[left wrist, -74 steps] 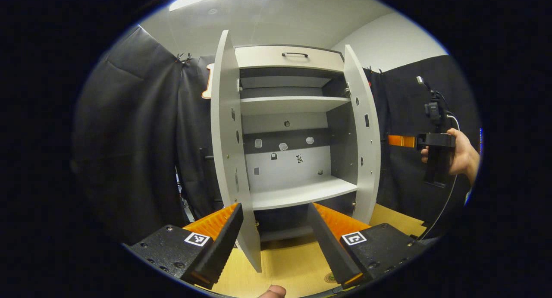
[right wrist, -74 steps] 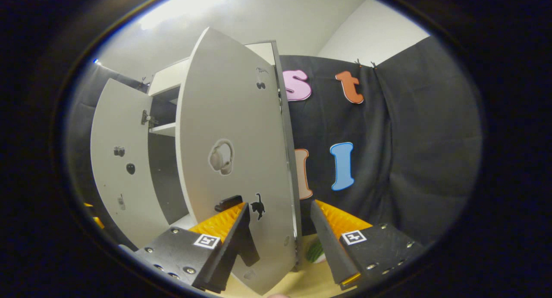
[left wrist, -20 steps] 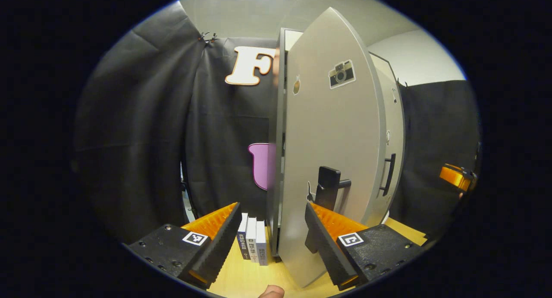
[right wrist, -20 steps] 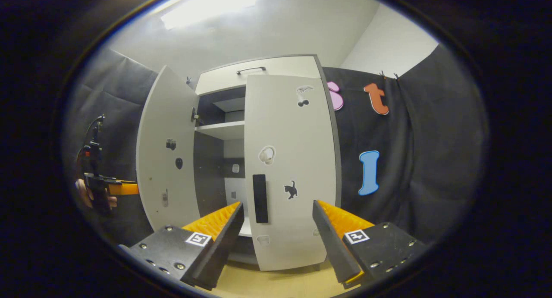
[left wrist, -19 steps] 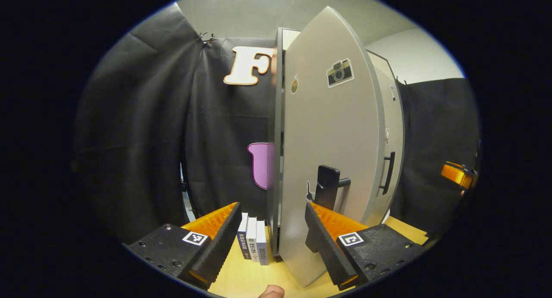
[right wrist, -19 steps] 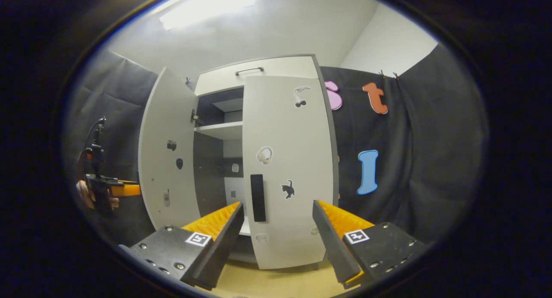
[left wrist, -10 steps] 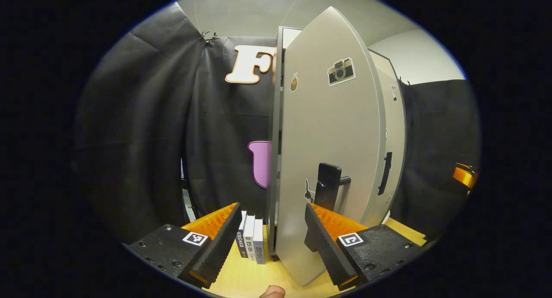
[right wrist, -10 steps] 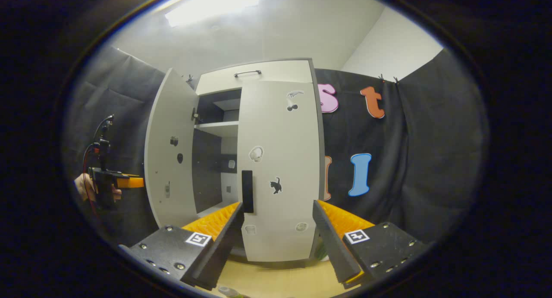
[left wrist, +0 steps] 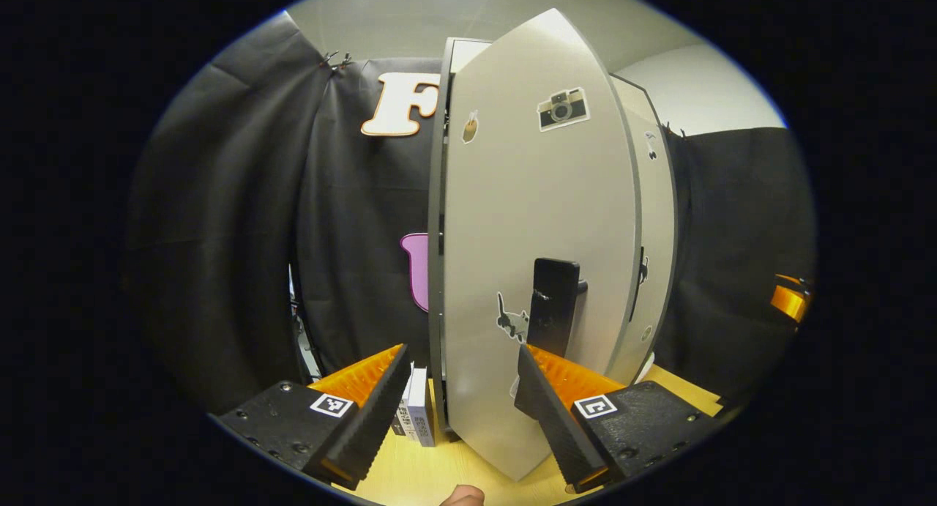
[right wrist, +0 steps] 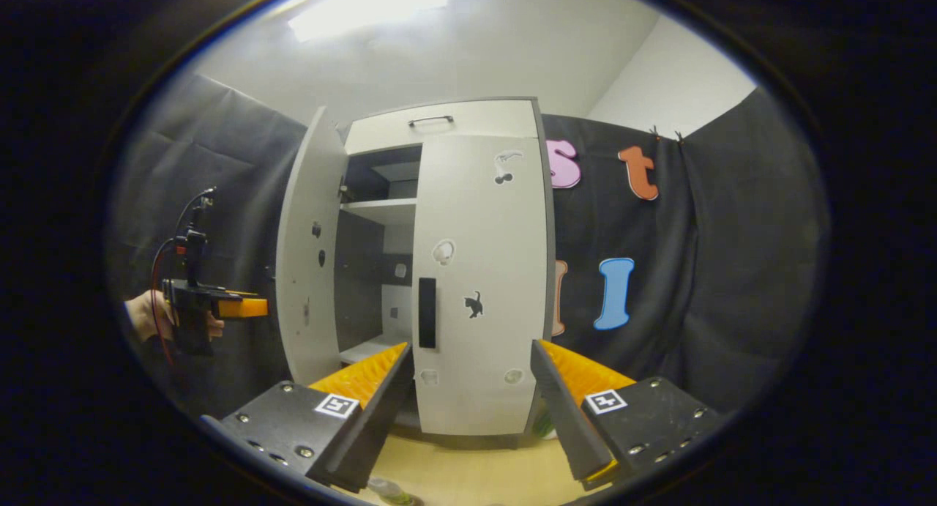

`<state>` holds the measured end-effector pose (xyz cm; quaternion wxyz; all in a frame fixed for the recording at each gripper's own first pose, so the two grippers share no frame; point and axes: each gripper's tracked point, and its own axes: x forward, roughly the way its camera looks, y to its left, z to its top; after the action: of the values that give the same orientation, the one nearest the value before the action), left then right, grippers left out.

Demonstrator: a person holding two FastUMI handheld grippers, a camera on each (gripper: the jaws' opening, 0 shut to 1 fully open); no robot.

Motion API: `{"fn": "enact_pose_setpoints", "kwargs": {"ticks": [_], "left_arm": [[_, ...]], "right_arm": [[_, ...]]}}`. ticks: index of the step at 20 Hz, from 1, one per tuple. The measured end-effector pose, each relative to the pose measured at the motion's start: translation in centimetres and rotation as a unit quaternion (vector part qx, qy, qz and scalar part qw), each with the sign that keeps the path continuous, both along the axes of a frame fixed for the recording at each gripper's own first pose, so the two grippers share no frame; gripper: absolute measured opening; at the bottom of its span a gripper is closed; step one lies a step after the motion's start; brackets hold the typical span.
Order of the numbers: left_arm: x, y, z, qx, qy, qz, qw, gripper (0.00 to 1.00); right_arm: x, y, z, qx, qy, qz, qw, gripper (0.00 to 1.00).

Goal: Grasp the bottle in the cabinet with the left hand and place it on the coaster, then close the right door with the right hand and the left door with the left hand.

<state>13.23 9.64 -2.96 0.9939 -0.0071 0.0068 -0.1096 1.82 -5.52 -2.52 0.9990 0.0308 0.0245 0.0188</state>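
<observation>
The step in hand looks to be the last one, swinging the left door shut. In the left gripper view the pale grey flat-panel left door (left wrist: 534, 272) with its camera sticker fills the centre of the frame, standing partly open, and the left hand-held gripper (left wrist: 461, 400) sits at the bottom centre with its jaws spread wide and holding nothing, straddling the door's lower edge; whether either finger actually touches the panel cannot be told. In the right gripper view, the matching pale grey right door (right wrist: 479, 286) with the cat sticker lies flush in the centre of the frame, so that step seems done, and the right hand-held gripper (right wrist: 468, 396) hangs at the bottom centre, jaws apart and empty. A bit of clear bottle (right wrist: 388, 491) shows at the bottom edge of that view, low over the light wooden tabletop (right wrist: 468, 469); the coaster cannot be made out. To finish well, push flat on the outer face near the black bar handle (left wrist: 553, 315), follow the hinge arc steadily, and ease off so the panel meets the white cabinet (right wrist: 439, 125) without bouncing back.
</observation>
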Motion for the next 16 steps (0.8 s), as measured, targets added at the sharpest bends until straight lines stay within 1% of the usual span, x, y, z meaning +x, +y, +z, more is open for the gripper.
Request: {"fn": "enact_pose_setpoints", "kwargs": {"ticks": [3,4,5,6,7,8,9,10,11,12,14,15,16], "left_arm": [[0.4,-1.0,-1.1,-0.012,0.016,0.0,1.0,0.94],[0.5,-1.3,-1.1,-0.015,0.02,0.0,1.0,0.89],[0.6,-1.3,-1.1,-0.014,0.02,-0.001,1.0,0.89],[0.6,-1.4,-0.9,-0.011,0.017,0.0,1.0,0.94],[0.7,-1.7,-0.8,-0.007,0.015,0.001,1.0,0.94],[0.7,-2.0,-0.7,-0.003,0.013,0.002,1.0,0.89],[0.7,-2.4,-0.6,0.0,0.012,0.001,1.0,0.89],[0.8,-2.7,-0.4,0.0,0.01,0.002,1.0,0.94],[0.9,-3.1,-0.6,0.002,0.013,0.001,1.0,0.89],[0.9,-3.6,-0.6,0.004,0.015,-0.004,1.0,0.94],[0.7,-4.8,-0.2,0.002,0.012,-0.009,1.0,0.95],[0.5,-5.1,0.1,0.002,0.008,-0.006,1.0,0.94],[0.1,-5.5,0.5,0.002,0.004,-0.003,1.0,0.94]], "right_arm": [[-0.6,-0.5,-0.6,-0.008,0.008,-0.006,1.0,0.96],[-0.8,-0.5,-0.6,-0.004,0.008,-0.004,1.0,0.97],[-1.0,-0.5,-0.6,-0.001,0.009,-0.005,1.0,0.97],[-1.4,-0.6,-0.7,0.002,0.01,-0.006,1.0,0.97],[-1.8,-0.5,-0.8,0.003,0.01,-0.006,1.0,0.97],[-2.0,-0.5,-0.8,0.002,0.009,-0.006,1.0,0.97],[-2.1,-0.4,-0.8,0.001,0.009,-0.005,1.0,0.97],[-2.2,-0.3,-0.8,0.001,0.01,-0.003,1.0,0.97],[-2.3,-0.2,-0.8,0.0,0.011,-0.003,1.0,0.97],[-2.4,-0.2,-0.7,-0.001,0.012,-0.002,1.0,0.97],[-2.8,-0.1,-0.7,-0.002,0.012,0.0,1.0,0.97],[-2.9,0.0,-0.5,-0.003,0.011,0.001,1.0,0.94],[-3.1,0.0,-0.3,-0.006,0.007,0.004,1.0,0.94]]}}
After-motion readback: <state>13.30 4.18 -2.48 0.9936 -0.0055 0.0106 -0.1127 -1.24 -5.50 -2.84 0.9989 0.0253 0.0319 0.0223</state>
